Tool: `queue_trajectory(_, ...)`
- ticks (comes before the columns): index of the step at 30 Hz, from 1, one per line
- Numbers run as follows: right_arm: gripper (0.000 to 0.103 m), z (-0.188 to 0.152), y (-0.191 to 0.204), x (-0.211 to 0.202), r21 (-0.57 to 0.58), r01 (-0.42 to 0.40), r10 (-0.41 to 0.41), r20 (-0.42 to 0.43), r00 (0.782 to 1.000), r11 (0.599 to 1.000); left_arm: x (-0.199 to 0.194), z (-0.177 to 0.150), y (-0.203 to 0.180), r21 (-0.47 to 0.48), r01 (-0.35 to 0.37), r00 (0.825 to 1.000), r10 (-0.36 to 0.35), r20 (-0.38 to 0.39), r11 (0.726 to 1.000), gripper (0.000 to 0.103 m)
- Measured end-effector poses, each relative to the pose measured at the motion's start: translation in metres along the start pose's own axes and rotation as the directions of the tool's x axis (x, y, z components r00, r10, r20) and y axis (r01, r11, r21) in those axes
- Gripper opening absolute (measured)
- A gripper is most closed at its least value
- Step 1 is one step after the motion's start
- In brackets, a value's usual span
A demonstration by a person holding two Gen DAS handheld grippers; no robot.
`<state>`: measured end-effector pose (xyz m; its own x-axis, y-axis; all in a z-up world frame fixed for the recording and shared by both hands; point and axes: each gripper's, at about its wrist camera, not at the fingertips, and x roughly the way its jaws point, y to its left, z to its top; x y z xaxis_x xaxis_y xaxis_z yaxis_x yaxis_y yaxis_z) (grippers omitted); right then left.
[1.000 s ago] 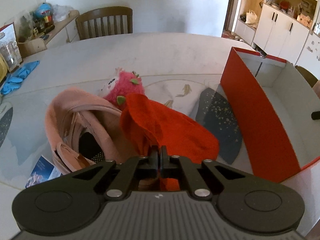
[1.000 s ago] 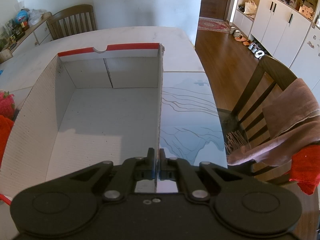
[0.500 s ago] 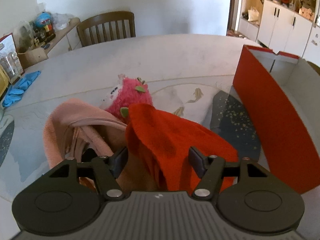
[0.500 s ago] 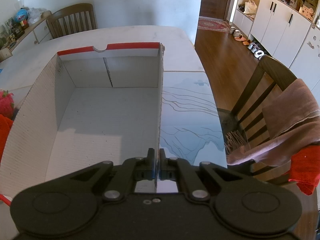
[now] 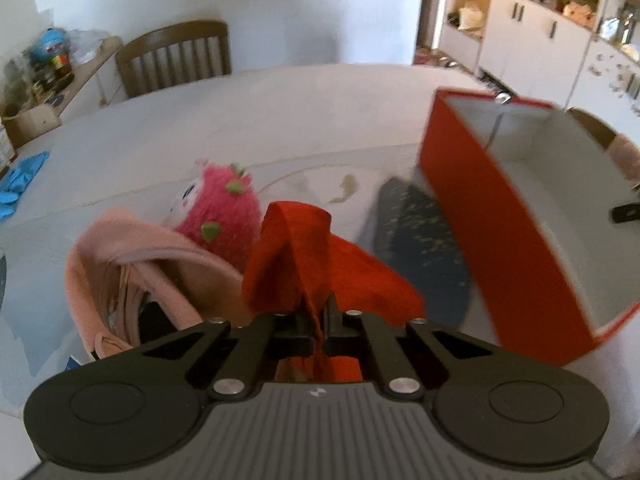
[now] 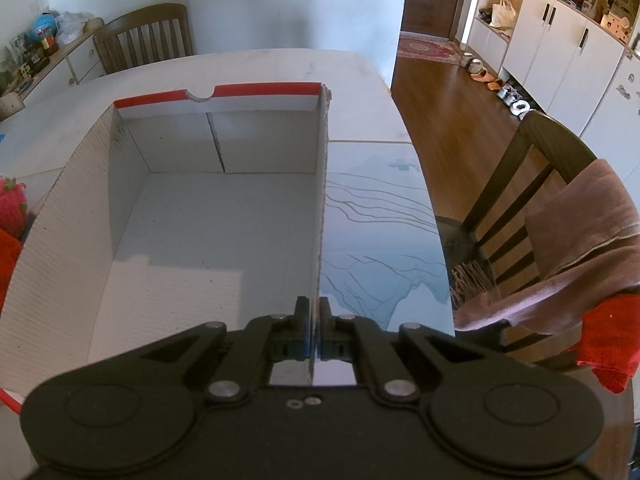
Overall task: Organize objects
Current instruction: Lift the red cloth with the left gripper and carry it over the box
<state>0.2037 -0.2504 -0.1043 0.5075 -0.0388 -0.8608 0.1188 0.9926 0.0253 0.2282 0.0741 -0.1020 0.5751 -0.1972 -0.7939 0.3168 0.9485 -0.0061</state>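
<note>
In the left wrist view my left gripper (image 5: 319, 310) is shut on a red cloth (image 5: 316, 256), which bunches up in a fold just ahead of the jaws. A pink garment (image 5: 132, 264) lies to its left, and a pink strawberry plush toy (image 5: 220, 204) sits behind both. The red cardboard box (image 5: 492, 220) stands open at the right, white inside. In the right wrist view my right gripper (image 6: 313, 314) is shut on the right side wall of that box (image 6: 322, 208). The box interior (image 6: 208, 232) holds nothing.
The white table (image 5: 240, 120) carries a dark speckled mat (image 5: 424, 248) between cloth and box. Blue gloves (image 5: 20, 180) lie at the far left. One wooden chair (image 5: 176, 56) stands behind the table, and another chair (image 6: 520, 208) draped with a brown towel stands at the right edge.
The left gripper opened over the red cloth, then shut on it again and lifted it into a raised fold. The right gripper stayed clamped on the box wall.
</note>
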Motion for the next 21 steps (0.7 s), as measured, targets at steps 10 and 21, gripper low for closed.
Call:
queue_trajectory(10,0.003,0.001,0.0,0.001,-0.004,-0.004,0.004,-0.003,1.0,1.0,-0.078,0.053,-0.014,0.013,0.191,0.972,-0.191,0.133,0.981,0.002)
queue_trajectory(21,0.003,0.002,0.002,0.003,-0.018,-0.002,0.002,-0.008,1.0,1.0,-0.122,0.133,-0.053,0.138,0.308,0.909,-0.334,0.249,0.941,0.002)
